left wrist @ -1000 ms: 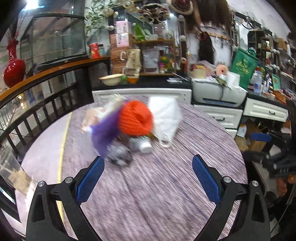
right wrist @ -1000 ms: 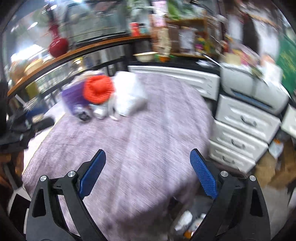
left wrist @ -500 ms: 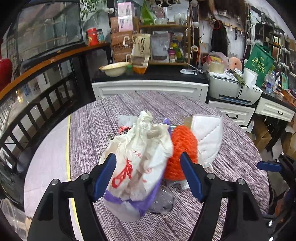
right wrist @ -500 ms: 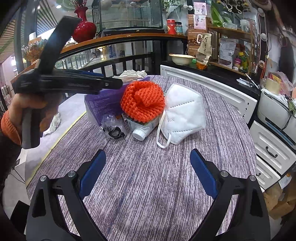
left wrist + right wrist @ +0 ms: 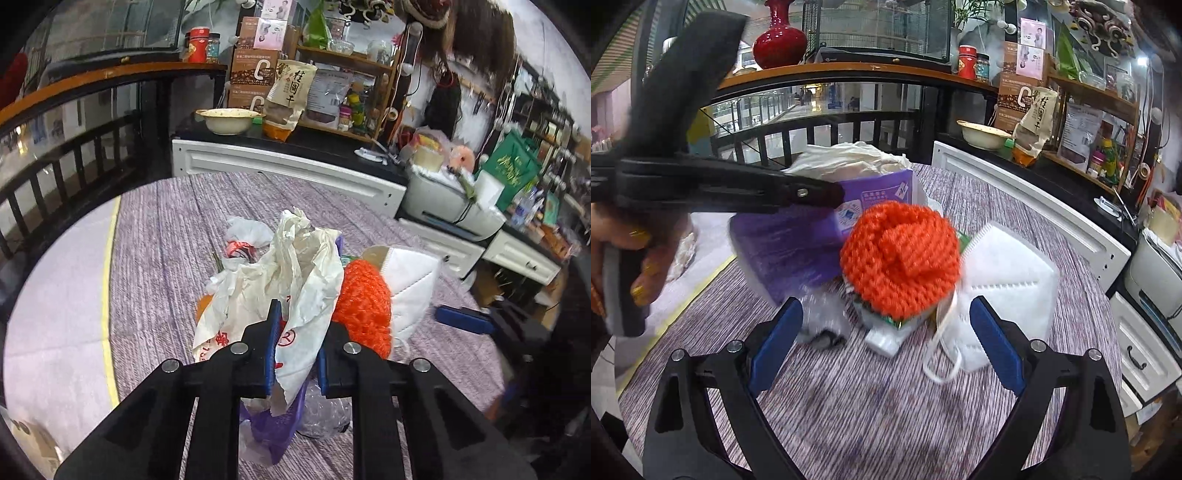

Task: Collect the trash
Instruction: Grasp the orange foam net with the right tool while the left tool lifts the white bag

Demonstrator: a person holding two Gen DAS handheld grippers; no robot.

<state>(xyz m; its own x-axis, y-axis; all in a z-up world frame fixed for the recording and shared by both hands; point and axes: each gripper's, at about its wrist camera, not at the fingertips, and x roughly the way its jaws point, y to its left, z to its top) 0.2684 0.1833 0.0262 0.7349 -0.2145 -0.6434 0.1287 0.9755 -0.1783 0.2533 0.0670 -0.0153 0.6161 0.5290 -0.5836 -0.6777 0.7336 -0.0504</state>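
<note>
A second ago the left gripper (image 5: 295,354) stood wide, short of the pile; now its jaws are closing on the crumpled white bag (image 5: 295,295), which sits between them. The right gripper (image 5: 886,339) has drawn nearer the orange knitted ball (image 5: 901,262), its jaws closing slightly, nothing between them.

black hand-held gripper (image 5: 295,354), blue pads, silver screws

A round table (image 5: 886,413) (purple-striped cloth) is bearing a white face mask (image 5: 1008,284), a purple bag (image 5: 798,251) and clear crumpled plastic (image 5: 823,317).
</note>
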